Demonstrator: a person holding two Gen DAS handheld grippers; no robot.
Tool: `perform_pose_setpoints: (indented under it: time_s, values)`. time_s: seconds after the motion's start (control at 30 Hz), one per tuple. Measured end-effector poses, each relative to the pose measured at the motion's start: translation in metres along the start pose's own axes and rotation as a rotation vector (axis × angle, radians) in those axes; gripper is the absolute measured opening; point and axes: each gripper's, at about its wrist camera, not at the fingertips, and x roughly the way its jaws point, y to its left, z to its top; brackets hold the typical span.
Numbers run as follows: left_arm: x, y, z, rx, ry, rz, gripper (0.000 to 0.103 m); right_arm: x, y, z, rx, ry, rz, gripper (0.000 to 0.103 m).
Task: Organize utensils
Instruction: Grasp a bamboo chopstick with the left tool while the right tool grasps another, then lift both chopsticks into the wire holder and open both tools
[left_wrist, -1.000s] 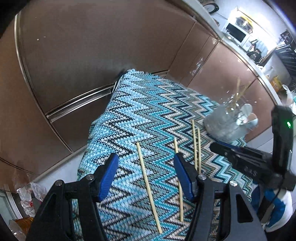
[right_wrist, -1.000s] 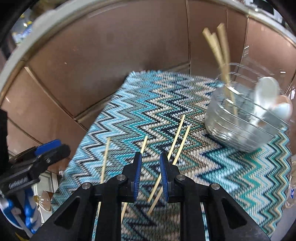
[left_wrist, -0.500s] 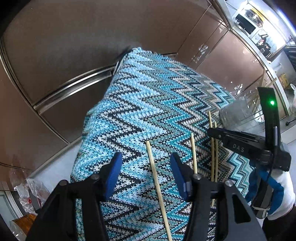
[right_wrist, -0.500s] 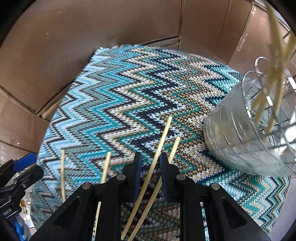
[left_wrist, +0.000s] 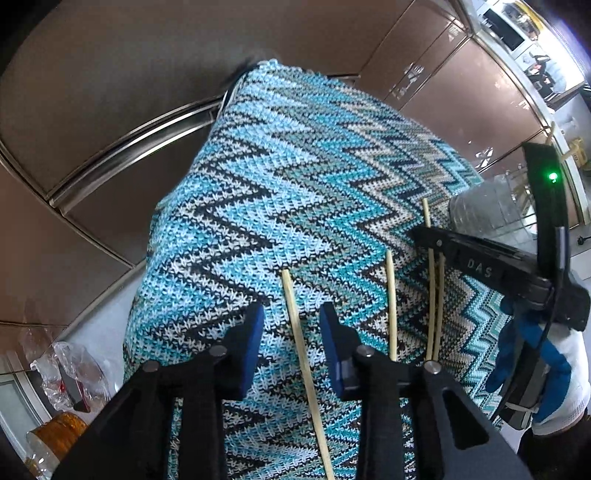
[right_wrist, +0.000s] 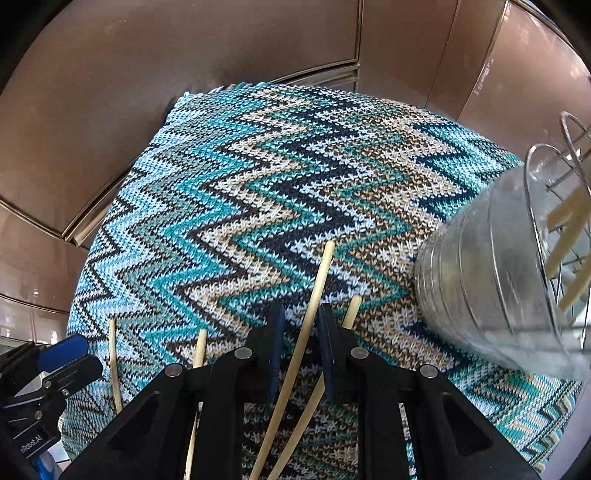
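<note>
The left gripper (left_wrist: 291, 334) showed matte black arms with silver screws and blue pads (left_wrist: 250, 350). At the frame's right edge, the right gripper (left_wrist: 424, 233), black and stamped "DAS", carried a green light, a black cable and a blue-and-white gloved hand (left_wrist: 543, 376).

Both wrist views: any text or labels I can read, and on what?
"DAS": on the right gripper, seen in the left wrist view.
"nRobot.AI": on the left gripper, seen in the right wrist view; its first letters are cut off at the edge.
Nothing else readable in either view.
</note>
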Motion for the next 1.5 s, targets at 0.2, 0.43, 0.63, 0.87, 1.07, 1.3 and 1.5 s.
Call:
perform_pose_setpoints:
  time_s: [0.2, 0.43, 0.63, 0.87, 1.07, 1.3, 1.5]
  values:
    - [0.012, -0.004, 0.004, -0.012, 0.054, 0.011, 0.018, 0.003, 0.002, 0.005, -0.019, 0.002, 0.004, 0.015]
    - [0.023, -0.006, 0.010, -0.026, 0.095, 0.018, 0.012, -0.001, -0.004, -0.004, -0.017, -0.010, 0.028, 0.009]
    - [0.027, -0.006, 0.012, -0.043, 0.106, 0.036, 0.006, -0.008, -0.001, -0.014, -0.042, -0.022, 0.029, 0.006]
    - [0.015, -0.001, 0.005, -0.070, 0.056, 0.008, 0.005, -0.027, 0.006, -0.041, -0.067, -0.050, 0.061, 0.005]
    - [-0.013, -0.004, -0.009, -0.055, -0.013, -0.011, 0.005, -0.061, 0.009, -0.070, -0.093, -0.110, 0.112, 0.005]
    - [-0.056, -0.008, -0.035, -0.040, -0.140, -0.036, 0.005, -0.111, 0.022, -0.110, -0.135, -0.213, 0.131, 0.005]
    - [-0.102, -0.008, -0.066, -0.039, -0.251, -0.067, 0.005, -0.156, 0.024, -0.155, -0.148, -0.310, 0.126, 0.005]
